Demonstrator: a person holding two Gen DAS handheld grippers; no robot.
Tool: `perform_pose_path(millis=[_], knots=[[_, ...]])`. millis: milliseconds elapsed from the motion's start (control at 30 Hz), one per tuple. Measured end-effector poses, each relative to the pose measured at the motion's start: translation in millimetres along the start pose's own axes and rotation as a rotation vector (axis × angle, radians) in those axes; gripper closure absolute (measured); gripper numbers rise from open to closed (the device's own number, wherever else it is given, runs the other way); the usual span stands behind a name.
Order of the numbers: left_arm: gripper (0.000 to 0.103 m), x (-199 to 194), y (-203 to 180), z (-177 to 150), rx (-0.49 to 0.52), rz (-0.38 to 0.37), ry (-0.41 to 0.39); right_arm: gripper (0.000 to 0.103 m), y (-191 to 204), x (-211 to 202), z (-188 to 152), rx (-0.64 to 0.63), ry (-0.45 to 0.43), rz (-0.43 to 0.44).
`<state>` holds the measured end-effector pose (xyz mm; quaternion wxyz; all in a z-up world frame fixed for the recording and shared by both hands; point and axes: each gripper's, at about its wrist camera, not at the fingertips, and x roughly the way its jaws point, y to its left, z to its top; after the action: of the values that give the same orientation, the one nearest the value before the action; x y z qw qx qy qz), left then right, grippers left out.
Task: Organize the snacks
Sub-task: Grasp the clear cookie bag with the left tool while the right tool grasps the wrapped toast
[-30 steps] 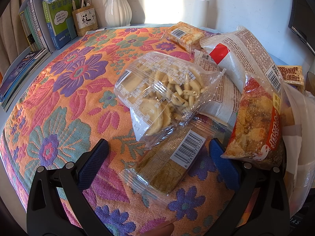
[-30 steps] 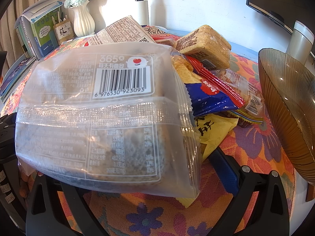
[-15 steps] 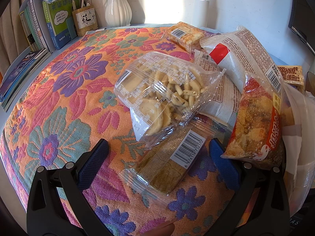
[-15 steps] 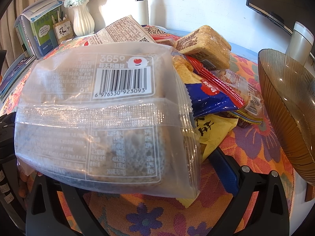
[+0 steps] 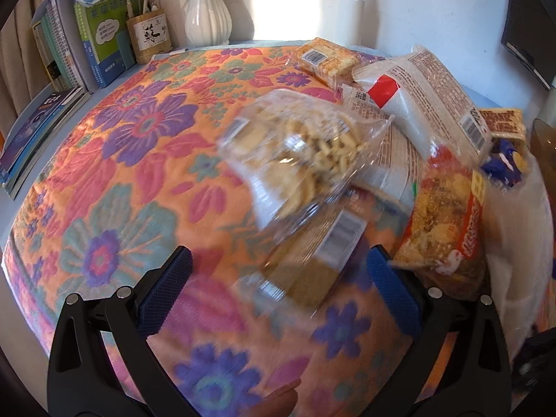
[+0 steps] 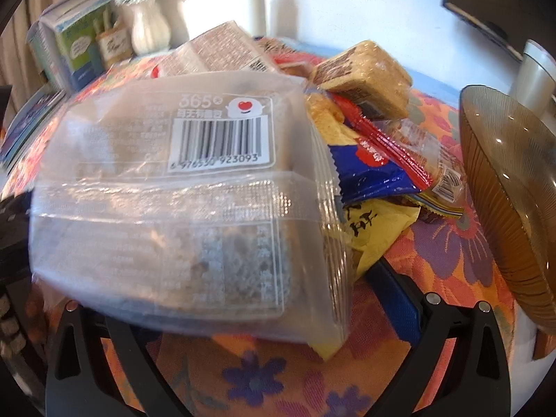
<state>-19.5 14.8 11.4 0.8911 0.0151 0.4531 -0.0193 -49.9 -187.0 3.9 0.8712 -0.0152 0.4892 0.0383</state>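
Left gripper (image 5: pixel 278 274), spread wide and empty, is best closed squarely on the flat clear-wrapped biscuit packet (image 5: pixel 312 264) beneath the clear cracker bag (image 5: pixel 299 153); right gripper's (image 6: pixel 222 312) state cannot be told.

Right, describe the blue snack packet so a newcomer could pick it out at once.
Find the brown ribbed glass bowl on the right of the floral tablecloth. The snack pile sits left of it; the blue snack packet lies there between a red-striped wrapper and a yellow packet. It alone is glossy dark blue.

Sunlit white wall (image 5: pixel 434 7) behind a floral tablecloth (image 5: pixel 114 173), white vase (image 5: pixel 207 14), stacked books (image 5: pixel 69 48).
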Motion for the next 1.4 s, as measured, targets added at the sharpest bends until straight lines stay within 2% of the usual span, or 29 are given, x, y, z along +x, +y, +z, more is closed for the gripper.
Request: perform_pose_path(millis=[67, 133, 267, 400, 533, 667, 733, 800, 867, 900, 933, 1033, 1100, 1200, 1267, 1333, 1367, 1400], knots=[[0.003, -11, 13, -5, -0.007, -0.008, 0.004, 0.005, -4, -8, -5, -0.039, 0.031, 0.015], [0.003, -18, 24, -5, -0.036, -0.015, -0.006, 0.005, -9, -26, -14, -0.070, 0.010, 0.027], [0.003, -32, 43, 9, -0.125, -0.043, -0.050, 0.005, -16, -63, -29, -0.124, -0.083, 0.064], [0.003, -40, 46, 34, -0.176, -0.116, -0.106, 0.005, -27, -93, -30, -0.082, -0.196, 0.127], [0.003, -25, 28, 55, -0.147, -0.136, -0.112, 0.005, -25, -89, -21, -0.051, -0.184, 0.149], [0.003, 3, 19, 68, -0.178, -0.137, -0.038, 0.005, -5, -82, -11, -0.066, -0.168, 0.195], [0.003, 15, 15, 71, -0.186, -0.138, -0.004, 0.005, 12, -77, -8, -0.129, -0.171, 0.177], [0.003, 16, 14, 72, -0.190, -0.132, -0.022, 0.005, 22, -73, -5, -0.166, -0.161, 0.142], [0.003, 19, 14, 73, -0.191, -0.111, -0.035, 0.005, 21, -73, 1, -0.147, -0.173, 0.132], [0.007, 22, 13, 73, -0.181, -0.098, -0.028, 0.005, 17, -76, 6, -0.124, -0.191, 0.127], [0.024, 25, 12, 74, -0.170, -0.091, -0.020, 0.005, 11, -79, 14, -0.098, -0.217, 0.108], [0.032, 25, 13, 75, -0.141, -0.093, -0.023, 0.005, -13, -76, 46, -0.032, -0.265, 0.004], [0.035, 20, 17, 72, -0.162, -0.138, -0.030, 0.005, -33, -63, 68, 0.031, -0.235, -0.027], [0.038, 7, 23, 67, -0.179, -0.176, -0.054, 0.005, -55, -34, 99, 0.110, -0.117, 0.008], [0.038, -5, 24, 64, -0.178, -0.190, -0.075, 0.005, -61, -11, 117, 0.082, -0.046, -0.020], [0.038, -15, 25, 62, -0.183, -0.201, -0.086, 0.005, -66, 1, 127, 0.066, -0.029, -0.044], [0.038, -20, 26, 62, -0.186, -0.206, -0.090, 0.005, -68, 6, 129, 0.064, -0.015, -0.045], [0.038, -25, 27, 62, -0.190, -0.210, -0.096, 0.005, -72, 16, 133, 0.056, 0.034, -0.032]])
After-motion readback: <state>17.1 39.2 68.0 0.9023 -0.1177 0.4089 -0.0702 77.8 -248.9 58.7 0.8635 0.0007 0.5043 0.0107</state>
